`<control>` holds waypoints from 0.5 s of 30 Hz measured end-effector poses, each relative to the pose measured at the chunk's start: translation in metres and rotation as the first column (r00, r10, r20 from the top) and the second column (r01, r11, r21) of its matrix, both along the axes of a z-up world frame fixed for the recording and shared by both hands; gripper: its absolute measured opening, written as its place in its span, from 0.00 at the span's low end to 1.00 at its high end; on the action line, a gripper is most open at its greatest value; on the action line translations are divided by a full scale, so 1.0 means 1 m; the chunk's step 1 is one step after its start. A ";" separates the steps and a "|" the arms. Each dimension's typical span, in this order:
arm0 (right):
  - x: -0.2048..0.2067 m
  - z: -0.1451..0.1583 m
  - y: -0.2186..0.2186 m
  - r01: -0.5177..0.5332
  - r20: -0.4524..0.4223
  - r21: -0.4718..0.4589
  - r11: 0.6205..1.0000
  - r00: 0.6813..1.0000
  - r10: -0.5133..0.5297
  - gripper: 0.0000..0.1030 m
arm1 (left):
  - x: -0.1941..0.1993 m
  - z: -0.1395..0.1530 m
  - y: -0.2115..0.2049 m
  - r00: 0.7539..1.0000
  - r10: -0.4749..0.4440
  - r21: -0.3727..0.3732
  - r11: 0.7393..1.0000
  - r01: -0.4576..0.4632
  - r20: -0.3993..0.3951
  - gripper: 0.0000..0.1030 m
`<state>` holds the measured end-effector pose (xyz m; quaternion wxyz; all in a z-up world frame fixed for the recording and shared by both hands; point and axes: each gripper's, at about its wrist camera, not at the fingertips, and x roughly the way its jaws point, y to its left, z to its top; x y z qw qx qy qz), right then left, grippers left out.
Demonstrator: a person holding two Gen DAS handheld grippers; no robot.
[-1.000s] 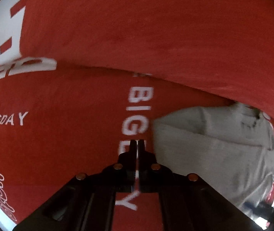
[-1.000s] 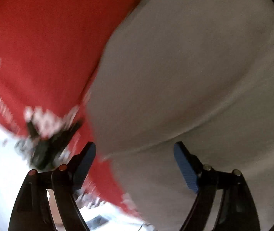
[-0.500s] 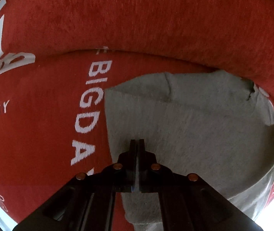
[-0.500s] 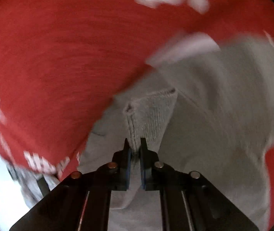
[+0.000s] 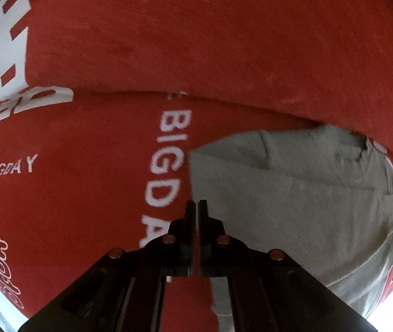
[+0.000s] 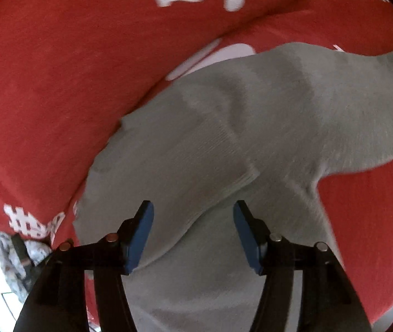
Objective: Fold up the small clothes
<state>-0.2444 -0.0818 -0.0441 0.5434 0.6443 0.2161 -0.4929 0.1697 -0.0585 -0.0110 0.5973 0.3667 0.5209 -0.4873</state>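
A small grey knit garment lies on a red cloth-covered surface with white lettering. In the right wrist view the garment fills the middle, a ribbed hem running across it. My left gripper is shut and empty, its tips right at the garment's left edge. My right gripper is open just above the garment, its blue pads on either side of a fold, holding nothing.
A red cushion or back rises behind the flat surface. At the lower left of the right wrist view a patterned grey-and-white object lies past the red cloth's edge, over a pale floor.
My right gripper was shut on the garment's ribbed hem half a second ago and has let go and opened. My left gripper has slid left, from over the garment to its left edge.
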 end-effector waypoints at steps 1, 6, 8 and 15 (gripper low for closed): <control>0.008 0.004 0.003 -0.009 0.007 -0.004 1.000 1.000 0.009 0.63 | 0.003 0.000 -0.001 1.000 0.006 -0.001 1.000 -0.006 0.003 0.72; 0.036 0.011 0.010 -0.039 0.085 0.013 0.999 0.996 0.037 0.63 | 0.007 0.002 -0.008 1.000 0.001 -0.014 1.000 0.000 0.028 0.99; 0.047 0.009 0.011 -0.063 0.102 0.024 0.998 0.993 0.060 0.63 | 0.008 -0.002 -0.013 0.999 -0.012 -0.003 1.000 0.013 0.042 0.99; 0.067 -0.003 0.016 -0.113 0.163 0.065 0.991 0.981 0.101 0.63 | 0.030 -0.038 -0.047 0.997 -0.002 0.054 0.999 0.007 -0.080 0.81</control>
